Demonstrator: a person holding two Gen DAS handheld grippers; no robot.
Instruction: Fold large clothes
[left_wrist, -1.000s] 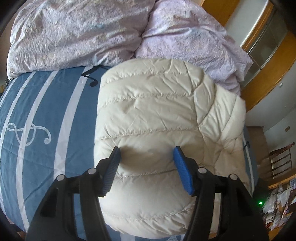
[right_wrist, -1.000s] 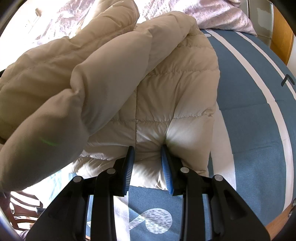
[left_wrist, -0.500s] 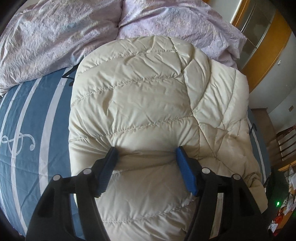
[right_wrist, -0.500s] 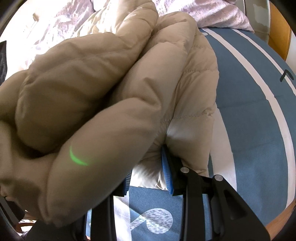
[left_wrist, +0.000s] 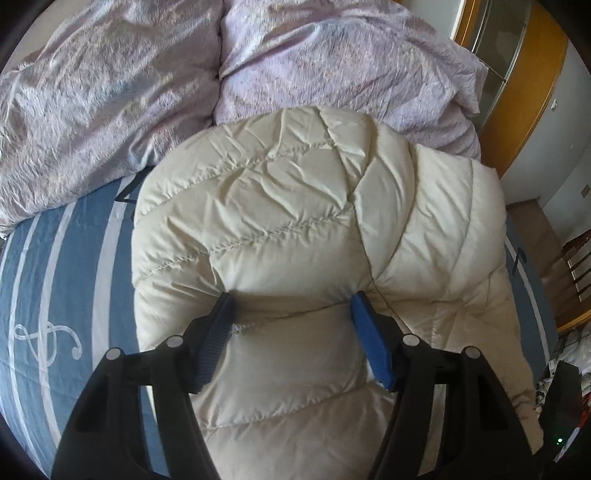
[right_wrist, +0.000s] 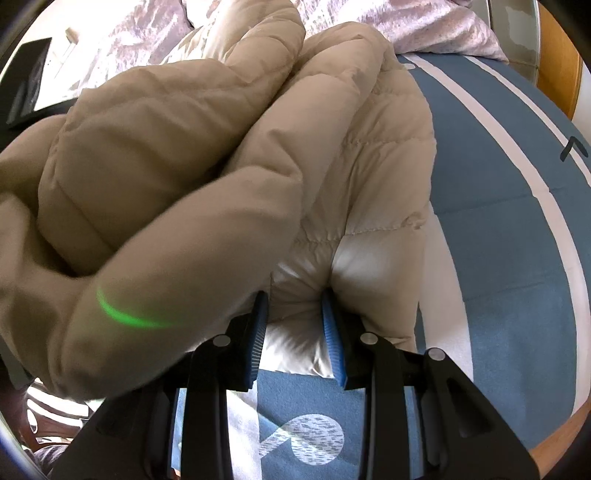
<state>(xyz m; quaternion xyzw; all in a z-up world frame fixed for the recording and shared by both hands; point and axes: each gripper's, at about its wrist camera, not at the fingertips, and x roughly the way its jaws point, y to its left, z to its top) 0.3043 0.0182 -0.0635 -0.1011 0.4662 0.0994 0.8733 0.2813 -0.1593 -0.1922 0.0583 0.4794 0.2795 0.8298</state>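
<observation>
I see the cream puffer jacket (left_wrist: 295, 206) lying on the striped bed (left_wrist: 74, 266), below the lilac duvet (left_wrist: 110, 92). My left claw (left_wrist: 291, 306) clamps a thick fold; my right claw (right_wrist: 293, 310) pinches the jacket's hem.

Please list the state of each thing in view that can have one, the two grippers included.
Cream puffer jacket: lying on the bed, partly folded, one bulky fold lifted.
Left gripper: jaws wide, pads pressed into a thick fold of the jacket, holding it.
Right gripper: closed on a pinch of the jacket's edge.
Blue striped bedspread: spread flat under the jacket.
Lilac duvet: bunched up at the far end of the bed.
</observation>
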